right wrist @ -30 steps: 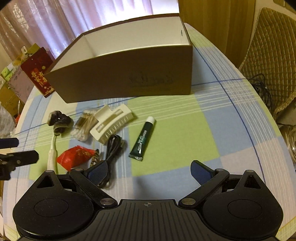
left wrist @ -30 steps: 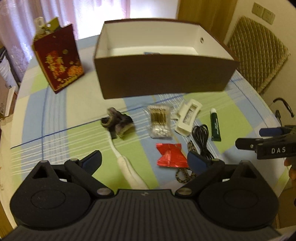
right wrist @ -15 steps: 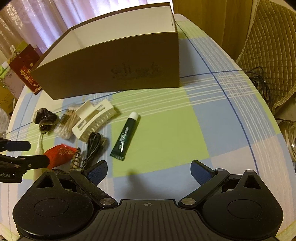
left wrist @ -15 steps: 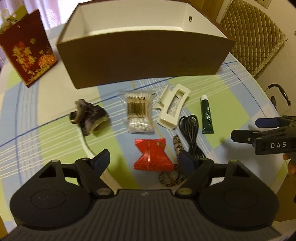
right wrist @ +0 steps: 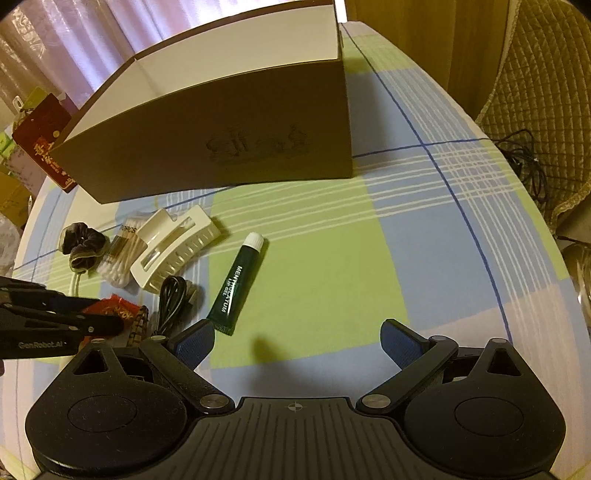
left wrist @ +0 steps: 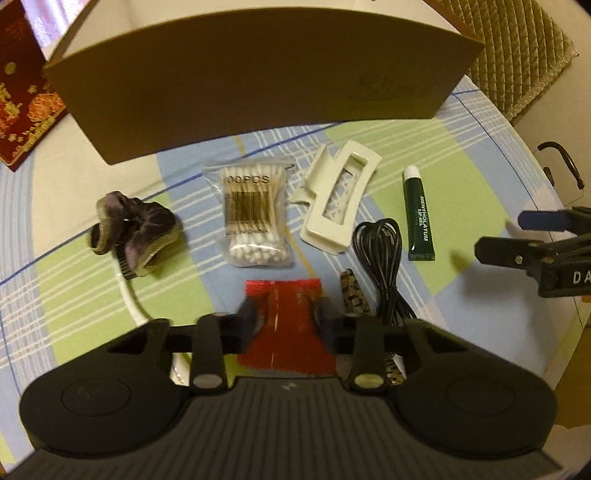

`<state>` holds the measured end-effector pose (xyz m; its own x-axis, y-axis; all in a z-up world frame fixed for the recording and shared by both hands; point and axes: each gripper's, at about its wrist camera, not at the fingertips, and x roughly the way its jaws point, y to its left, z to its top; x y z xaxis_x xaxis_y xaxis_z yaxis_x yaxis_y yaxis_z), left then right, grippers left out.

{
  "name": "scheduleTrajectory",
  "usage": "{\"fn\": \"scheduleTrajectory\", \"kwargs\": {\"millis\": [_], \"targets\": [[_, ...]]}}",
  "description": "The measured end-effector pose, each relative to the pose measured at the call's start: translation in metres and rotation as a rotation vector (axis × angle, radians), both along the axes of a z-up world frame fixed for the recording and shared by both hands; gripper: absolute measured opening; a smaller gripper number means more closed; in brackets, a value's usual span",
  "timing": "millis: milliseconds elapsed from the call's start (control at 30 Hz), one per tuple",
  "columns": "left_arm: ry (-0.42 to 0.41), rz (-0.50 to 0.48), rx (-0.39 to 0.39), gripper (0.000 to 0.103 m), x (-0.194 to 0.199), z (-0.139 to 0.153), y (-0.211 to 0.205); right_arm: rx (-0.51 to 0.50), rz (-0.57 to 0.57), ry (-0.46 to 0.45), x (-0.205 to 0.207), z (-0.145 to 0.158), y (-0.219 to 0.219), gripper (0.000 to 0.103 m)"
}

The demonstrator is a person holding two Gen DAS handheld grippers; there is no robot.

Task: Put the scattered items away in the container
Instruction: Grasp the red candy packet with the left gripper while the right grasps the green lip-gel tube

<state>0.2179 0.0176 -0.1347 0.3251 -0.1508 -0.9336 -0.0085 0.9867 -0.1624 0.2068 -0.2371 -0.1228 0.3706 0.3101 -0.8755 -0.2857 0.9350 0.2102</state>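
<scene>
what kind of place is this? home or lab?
Most likely a home, perhaps a dining room: a round table under a checked tablecloth, curtains behind it, and a quilted chair beside it.

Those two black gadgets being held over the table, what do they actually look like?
Both are matte black plastic. Each has a ribbed body, two round discs, silver pivot pins and hinged arms ending in blue padded fingers. The left gripper reads "GenRobot.AI" on its side; the right gripper shows white letters "DA".
</scene>
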Motion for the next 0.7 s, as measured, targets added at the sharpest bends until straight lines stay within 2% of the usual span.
{"fn": "scheduleTrajectory", "kwargs": {"millis": [100, 267, 300, 333, 467, 500, 533, 567, 700], "targets": [[-0.02, 0.005, 0.003, 0.022, -0.002, 0.004, 0.002, 0.005, 0.014, -0.003, 0.005, -0.002, 0.004, 0.101], [-0.059, 0.04, -0.012, 0.021, -0.008, 0.021, 0.012, 0.011, 0.029, -0.029, 0.013, -0.003, 0.015, 0.101], [-0.071, 0.046, -0.009, 0.021, -0.009, 0.026, 0.014, 0.013, 0.033, -0.036, 0.014, -0.003, 0.018, 0.088], [-0.079, 0.051, -0.008, 0.021, -0.01, 0.03, 0.016, 0.022, 0.044, -0.038, 0.017, -0.005, 0.021, 0.07], [-0.101, 0.075, -0.016, 0.021, -0.011, 0.042, 0.023, 0.051, 0.033, -0.021, 0.025, -0.013, 0.028, 0.068], [-0.106, 0.081, -0.016, 0.021, -0.011, 0.045, 0.025, 0.055, 0.033, -0.029, 0.025, -0.014, 0.029, 0.062], [-0.113, 0.086, -0.014, 0.021, -0.011, 0.047, 0.026, 0.054, 0.039, -0.033, 0.026, -0.015, 0.031, 0.049], [-0.118, 0.09, -0.012, 0.021, -0.011, 0.049, 0.027, 0.055, 0.047, -0.031, 0.027, -0.017, 0.033, 0.044], [-0.139, 0.102, -0.014, 0.021, -0.01, 0.055, 0.031, 0.048, 0.052, -0.05, 0.029, -0.022, 0.04, 0.043]]}}
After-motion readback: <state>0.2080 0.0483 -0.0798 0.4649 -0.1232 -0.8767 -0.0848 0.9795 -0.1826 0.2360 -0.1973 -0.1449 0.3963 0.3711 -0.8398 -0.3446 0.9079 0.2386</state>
